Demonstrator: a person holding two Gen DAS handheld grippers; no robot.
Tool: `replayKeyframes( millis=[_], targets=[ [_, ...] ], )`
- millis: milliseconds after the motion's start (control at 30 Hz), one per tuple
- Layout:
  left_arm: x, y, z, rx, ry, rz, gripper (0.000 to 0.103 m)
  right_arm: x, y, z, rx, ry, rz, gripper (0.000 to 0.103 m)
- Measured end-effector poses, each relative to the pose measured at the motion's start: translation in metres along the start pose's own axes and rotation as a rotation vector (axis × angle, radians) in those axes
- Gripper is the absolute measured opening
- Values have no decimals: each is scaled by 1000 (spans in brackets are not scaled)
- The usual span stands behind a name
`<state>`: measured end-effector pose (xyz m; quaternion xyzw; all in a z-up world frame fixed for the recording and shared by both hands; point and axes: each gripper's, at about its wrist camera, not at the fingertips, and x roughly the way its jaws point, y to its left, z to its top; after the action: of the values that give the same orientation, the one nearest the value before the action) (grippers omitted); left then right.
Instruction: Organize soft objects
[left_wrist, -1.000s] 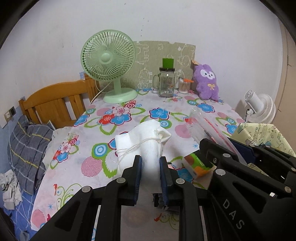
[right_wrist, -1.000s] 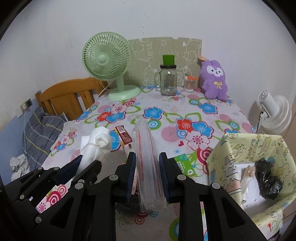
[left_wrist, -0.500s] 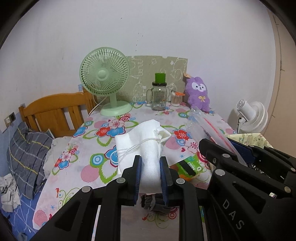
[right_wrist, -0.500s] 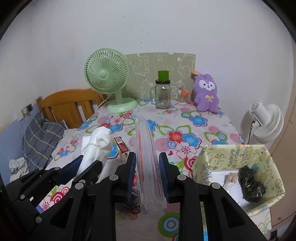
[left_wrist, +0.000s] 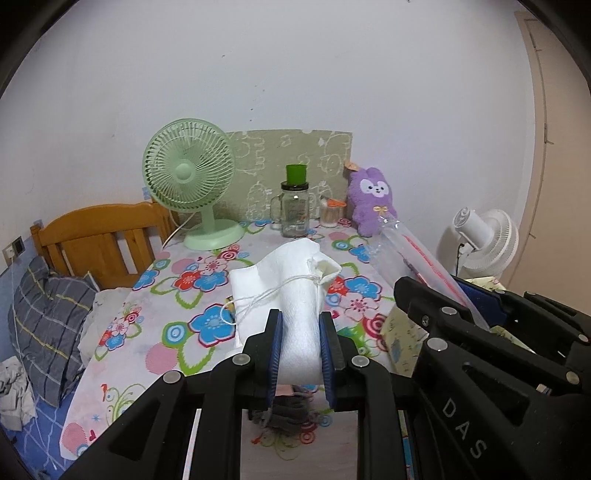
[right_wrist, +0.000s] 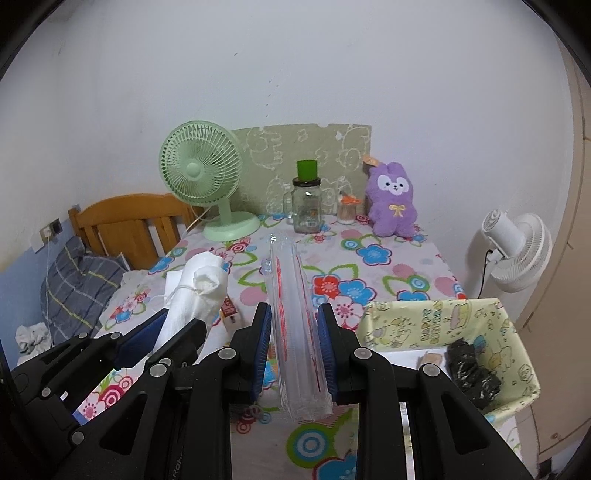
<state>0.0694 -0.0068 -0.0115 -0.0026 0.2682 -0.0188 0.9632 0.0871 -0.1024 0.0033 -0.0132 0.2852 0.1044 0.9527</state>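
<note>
The white cloth pouch (left_wrist: 295, 295) sits pinched between the blue pads of the left gripper (left_wrist: 301, 349), its drawstring neck sticking up and forward past the fingertips, held above the flowered table (left_wrist: 177, 306). A thin cord (left_wrist: 258, 297) hangs loosely across its front. In the right wrist view the same pouch (right_wrist: 195, 291) shows at the left, rising out of the left gripper's jaws beside a small red-and-white packet (right_wrist: 229, 310) that lies on the table.

The right gripper (right_wrist: 294, 350) is clamped on a clear plastic bag (right_wrist: 295, 325) with red stripes, which runs upright between its pads and extends well past the fingertips. Its lower end hangs below the jaws.

Just right of the right gripper stands a yellow patterned box (right_wrist: 436, 317), open at the top, with a black crumpled thing (right_wrist: 472, 373) and a pale item inside; what these are cannot be made out. At the far edge of the table stand a green fan (left_wrist: 190, 177), a glass jar (left_wrist: 295, 214) with a green cap and a purple plush toy (left_wrist: 373, 199).

Under the left gripper a dark grey knitted thing (left_wrist: 288, 410) lies on the table, mostly hidden by the jaws. The gripper bodies cover the near part of the table in both views.
</note>
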Motion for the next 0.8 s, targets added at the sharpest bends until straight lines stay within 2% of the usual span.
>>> replayKeyframes(
  millis=[800],
  targets=[
    [4, -60, 8, 55, -23, -84, 18, -21, -58, 0, 45, -30, -73, 29]
  ],
)
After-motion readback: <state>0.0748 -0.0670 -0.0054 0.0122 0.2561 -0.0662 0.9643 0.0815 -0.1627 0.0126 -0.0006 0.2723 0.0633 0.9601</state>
